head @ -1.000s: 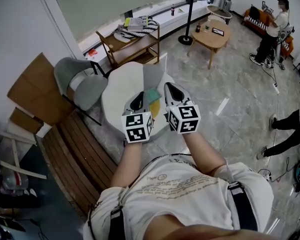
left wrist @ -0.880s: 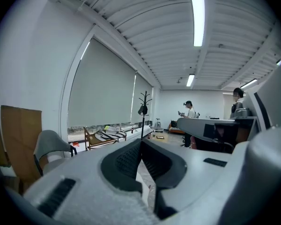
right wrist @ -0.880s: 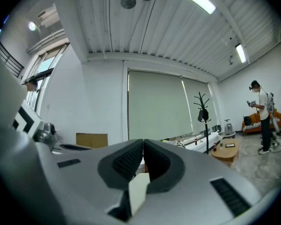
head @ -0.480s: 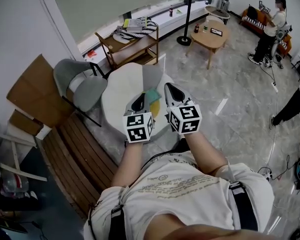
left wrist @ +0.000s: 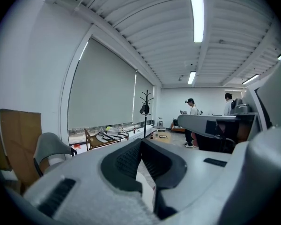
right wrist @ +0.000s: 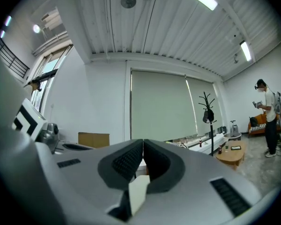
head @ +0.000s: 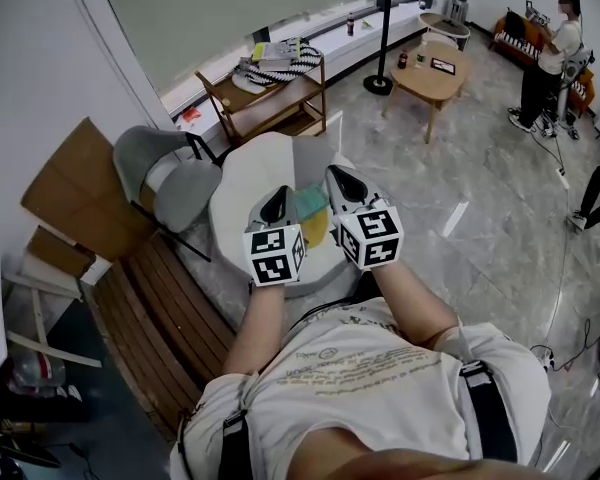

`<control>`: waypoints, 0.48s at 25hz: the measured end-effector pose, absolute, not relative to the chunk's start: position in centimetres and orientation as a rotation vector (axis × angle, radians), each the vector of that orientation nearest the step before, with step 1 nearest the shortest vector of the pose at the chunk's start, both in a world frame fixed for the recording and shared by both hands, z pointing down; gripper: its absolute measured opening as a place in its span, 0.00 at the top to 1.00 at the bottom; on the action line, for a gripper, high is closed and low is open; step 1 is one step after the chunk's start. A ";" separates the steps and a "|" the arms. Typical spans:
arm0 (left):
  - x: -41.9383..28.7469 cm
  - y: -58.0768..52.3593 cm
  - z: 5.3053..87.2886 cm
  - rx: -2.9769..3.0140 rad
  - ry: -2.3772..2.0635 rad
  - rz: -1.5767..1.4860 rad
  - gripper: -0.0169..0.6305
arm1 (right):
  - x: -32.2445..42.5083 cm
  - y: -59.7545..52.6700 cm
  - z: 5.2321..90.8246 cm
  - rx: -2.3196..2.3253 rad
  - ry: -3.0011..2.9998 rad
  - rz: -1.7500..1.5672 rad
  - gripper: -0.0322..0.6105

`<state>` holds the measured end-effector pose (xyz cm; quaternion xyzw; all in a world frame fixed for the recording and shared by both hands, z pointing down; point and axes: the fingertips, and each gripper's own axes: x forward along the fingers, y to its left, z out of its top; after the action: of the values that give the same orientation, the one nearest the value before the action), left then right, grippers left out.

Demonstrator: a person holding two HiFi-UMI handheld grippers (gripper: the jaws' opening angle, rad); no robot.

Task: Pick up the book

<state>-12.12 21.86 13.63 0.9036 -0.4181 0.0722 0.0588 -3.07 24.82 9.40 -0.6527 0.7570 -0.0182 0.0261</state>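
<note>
I have both grippers clenched on nothing: the left gripper (head: 278, 198) and the right gripper (head: 338, 175) hover side by side over the round white counter (head: 248, 183), each with its ribbed black pads pressed together. The book (head: 316, 216) lies flat on the counter and shows between them, its cover teal and yellow. I judge it thin, light, smooth-covered and floppy if pinched at a corner. I would take it at the spine, though I cannot tell which edge that is.
</note>
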 end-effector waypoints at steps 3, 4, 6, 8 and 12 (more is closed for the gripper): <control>-11.3 19.4 13.8 2.716 -1.297 0.216 0.95 | -1.9 22.5 9.8 -1.997 2.362 -0.062 0.91; -10.8 18.6 13.8 2.712 -1.306 0.217 0.95 | -1.4 21.6 9.8 -1.990 2.367 -0.064 0.91; -9.9 16.9 13.9 2.705 -1.320 0.219 0.95 | -0.5 19.6 9.9 -1.973 2.376 -0.070 0.91; -9.3 15.3 14.1 2.692 -1.331 0.219 0.95 | 0.1 17.6 10.0 -1.955 2.386 -0.080 0.91; -7.9 12.0 15.1 2.659 -1.352 0.230 0.95 | 1.1 14.1 10.8 -1.921 2.421 -0.096 0.91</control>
<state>-7.91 12.02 15.09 0.8862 -0.4506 0.0768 0.0751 1.08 14.12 10.80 -0.6211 0.7828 -0.0309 0.0247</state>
